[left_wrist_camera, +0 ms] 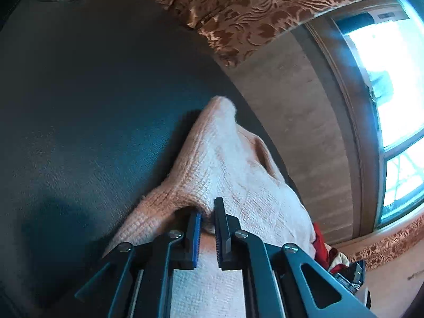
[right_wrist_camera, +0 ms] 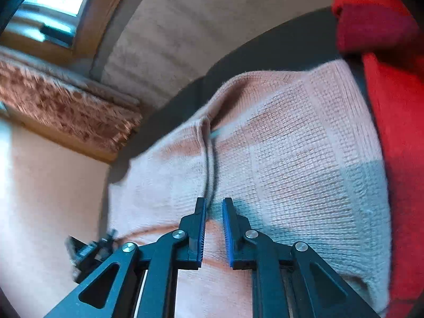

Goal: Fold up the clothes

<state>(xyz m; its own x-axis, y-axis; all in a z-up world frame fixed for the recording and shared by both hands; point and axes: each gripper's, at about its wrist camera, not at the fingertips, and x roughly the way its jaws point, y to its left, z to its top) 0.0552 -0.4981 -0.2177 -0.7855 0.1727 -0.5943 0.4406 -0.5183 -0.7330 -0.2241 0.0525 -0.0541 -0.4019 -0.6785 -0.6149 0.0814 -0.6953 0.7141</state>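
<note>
Left gripper (left_wrist_camera: 208, 218) fingers are nipped shut on a raised fold of pink knit sweater (left_wrist_camera: 225, 164), spread on the dark tabletop (left_wrist_camera: 79, 106). Right gripper (right_wrist_camera: 214, 220) is slightly parted over it, nothing pinched. Soft, limp, stretchy: edges are best pinched.

The left gripper (left_wrist_camera: 206, 234) has two black fingers (left_wrist_camera: 225, 228) with bumpy blue pads (left_wrist_camera: 196, 235) on the inside. Behind the pads, black metal bars with long cut-out holes are joined by round silver screws (left_wrist_camera: 290, 247). The right gripper (right_wrist_camera: 214, 232) looks the same: black fingers, blue pads (right_wrist_camera: 228, 235), silver screws (right_wrist_camera: 178, 234) behind them.
</note>
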